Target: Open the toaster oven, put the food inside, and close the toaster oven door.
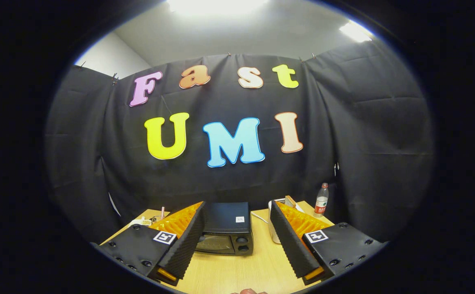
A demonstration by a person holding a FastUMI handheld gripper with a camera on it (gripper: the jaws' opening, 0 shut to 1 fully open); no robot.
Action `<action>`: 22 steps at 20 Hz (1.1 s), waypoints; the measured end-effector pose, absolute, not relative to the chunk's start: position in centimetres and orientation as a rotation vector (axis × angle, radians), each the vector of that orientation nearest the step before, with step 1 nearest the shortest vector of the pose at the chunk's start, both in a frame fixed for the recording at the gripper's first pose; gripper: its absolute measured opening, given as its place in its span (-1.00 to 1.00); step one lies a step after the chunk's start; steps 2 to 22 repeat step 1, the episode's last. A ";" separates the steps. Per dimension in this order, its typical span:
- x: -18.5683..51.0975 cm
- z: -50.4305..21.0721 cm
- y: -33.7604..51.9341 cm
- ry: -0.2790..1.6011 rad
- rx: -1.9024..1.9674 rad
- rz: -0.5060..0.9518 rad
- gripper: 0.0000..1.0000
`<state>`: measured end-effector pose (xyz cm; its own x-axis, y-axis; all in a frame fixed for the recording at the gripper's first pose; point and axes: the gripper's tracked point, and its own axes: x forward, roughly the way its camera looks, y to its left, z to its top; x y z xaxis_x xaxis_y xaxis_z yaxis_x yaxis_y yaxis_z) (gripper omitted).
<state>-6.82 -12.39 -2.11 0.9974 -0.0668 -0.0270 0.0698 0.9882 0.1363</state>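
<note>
The gripper (237, 212) hangs above the near part of a light wooden table (258, 269), its two fingers (188, 241) spread wide apart and holding nothing; bare table top shows between them. The toaster oven (226, 230) sits on the table beyond the fingertips and in line with the gap between them, toward the table's back edge, close to the black cloth wall (384, 155); its door is closed, with the glass window facing the gripper and two round knobs at the window's right side; a small pale sticker lies on its dark top. Just right of the oven, partly hidden by the right finger, stands a white container (273, 232) with something brownish showing at its top; whether that is the food I cannot tell. A clear plastic bottle (321, 200) with a red cap stands near the table's back right corner; a few small items (141, 221), too small to make out, lie near the back left corner.
</note>
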 end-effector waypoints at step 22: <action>-6.8 -2.2 -12.3 0.027 0.142 -0.065 0.96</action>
